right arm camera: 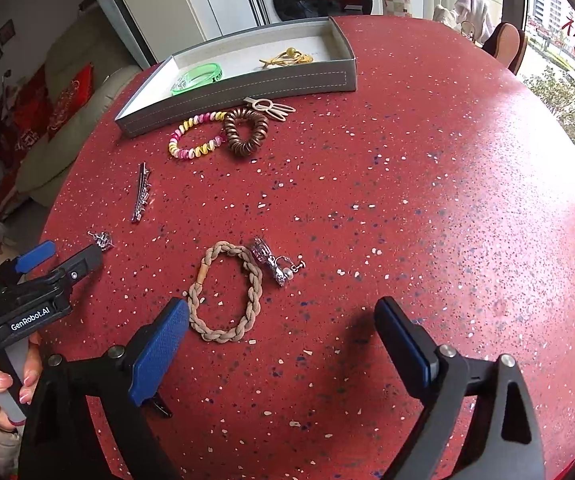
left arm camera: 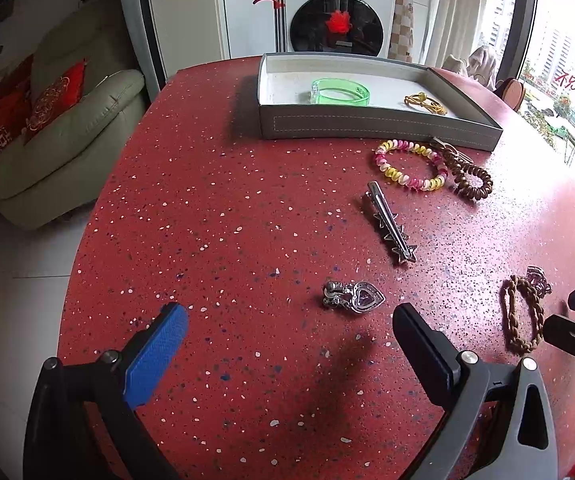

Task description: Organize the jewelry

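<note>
A grey tray (left arm camera: 367, 128) at the table's far side holds a green bangle (left arm camera: 341, 91) and a gold piece (left arm camera: 425, 103). On the red table lie a pink-yellow spiral band (left arm camera: 409, 168), a brown spiral band (left arm camera: 469, 178), a silver star clip (left arm camera: 391, 222), a silver heart earring (left arm camera: 353, 298) and a braided tan bracelet (right arm camera: 225, 292) with a second silver earring (right arm camera: 273, 260) beside it. My left gripper (left arm camera: 291, 332) is open just short of the heart earring. My right gripper (right arm camera: 283, 330) is open, its left finger beside the braided bracelet. Both are empty.
A beige hair clip (right arm camera: 269, 106) lies against the tray's front wall. The table's round edge (left arm camera: 87, 240) drops off at the left toward a green sofa (left arm camera: 67, 140). A washing machine (left arm camera: 335, 12) stands behind the table. Windows are at the right.
</note>
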